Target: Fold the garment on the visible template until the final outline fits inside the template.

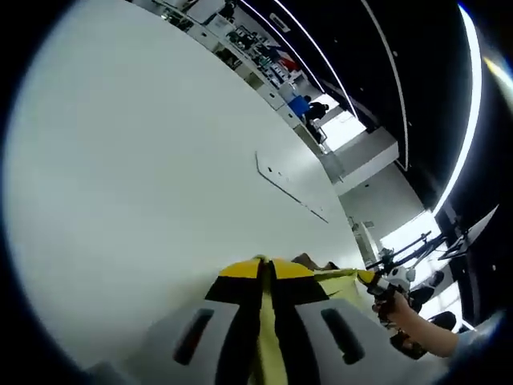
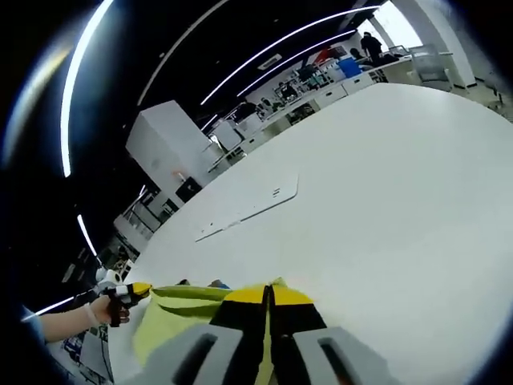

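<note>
Both grippers clamped on a yellow fabric garment (image 2: 172, 317).
Left gripper (image 1: 266, 269) and right gripper (image 2: 268, 293) pinch its edge above the broad white table (image 1: 144, 184), beside the flat white template (image 2: 248, 207).

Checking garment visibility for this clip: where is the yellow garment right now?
The yellow garment hangs stretched between both grippers above the white table: pinched in the right gripper and left gripper, lower centre of each view.

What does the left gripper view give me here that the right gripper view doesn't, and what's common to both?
Left gripper view alone: a person in dark clothes standing far off past the table.

Right gripper view alone: a big white block-shaped structure beyond the table's far edge.

Shared: the white table, a flat white panel lying on it, yellow garment stretched between the left gripper and right gripper, both shut on it.
</note>
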{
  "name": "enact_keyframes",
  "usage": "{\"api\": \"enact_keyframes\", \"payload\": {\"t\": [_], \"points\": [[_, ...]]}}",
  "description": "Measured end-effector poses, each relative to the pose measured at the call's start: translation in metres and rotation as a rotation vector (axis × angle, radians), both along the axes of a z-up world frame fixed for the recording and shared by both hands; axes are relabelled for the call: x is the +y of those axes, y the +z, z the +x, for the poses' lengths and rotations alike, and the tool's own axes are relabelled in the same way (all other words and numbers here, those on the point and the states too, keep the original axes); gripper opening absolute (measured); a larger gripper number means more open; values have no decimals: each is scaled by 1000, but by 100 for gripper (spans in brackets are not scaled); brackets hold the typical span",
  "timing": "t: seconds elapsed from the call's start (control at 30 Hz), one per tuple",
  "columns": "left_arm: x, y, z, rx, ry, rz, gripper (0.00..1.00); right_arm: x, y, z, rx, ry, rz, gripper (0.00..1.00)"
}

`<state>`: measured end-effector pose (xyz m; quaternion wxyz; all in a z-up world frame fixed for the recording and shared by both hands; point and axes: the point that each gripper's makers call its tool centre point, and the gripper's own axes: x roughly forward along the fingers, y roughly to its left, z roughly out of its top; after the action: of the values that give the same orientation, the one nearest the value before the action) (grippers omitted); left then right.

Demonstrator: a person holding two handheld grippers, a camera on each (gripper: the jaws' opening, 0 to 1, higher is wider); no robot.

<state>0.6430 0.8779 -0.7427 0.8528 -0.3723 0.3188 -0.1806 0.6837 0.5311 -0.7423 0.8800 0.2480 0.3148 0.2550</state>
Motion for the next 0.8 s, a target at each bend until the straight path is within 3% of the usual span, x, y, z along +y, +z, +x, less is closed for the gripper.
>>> {"api": "enact_keyframes", "payload": {"t": [0.17, 0.2, 0.3, 0.53, 0.8], "points": [[1, 1, 3, -27, 2, 19, 10, 11, 3, -6, -25, 28, -6, 0], [1, 1, 3, -33, 1, 25, 15, 13, 5, -7, -44, 37, -7, 3], [1, 2, 2, -47, -7, 46, 24, 17, 5, -6, -56, 46, -10, 27], [8, 6, 1, -58, 0, 58, 28, 19, 5, -12, -73, 71, -41, 27], [8, 11, -6, -75, -25, 78, 35, 27, 13, -25, -93, 94, -40, 41]]}}
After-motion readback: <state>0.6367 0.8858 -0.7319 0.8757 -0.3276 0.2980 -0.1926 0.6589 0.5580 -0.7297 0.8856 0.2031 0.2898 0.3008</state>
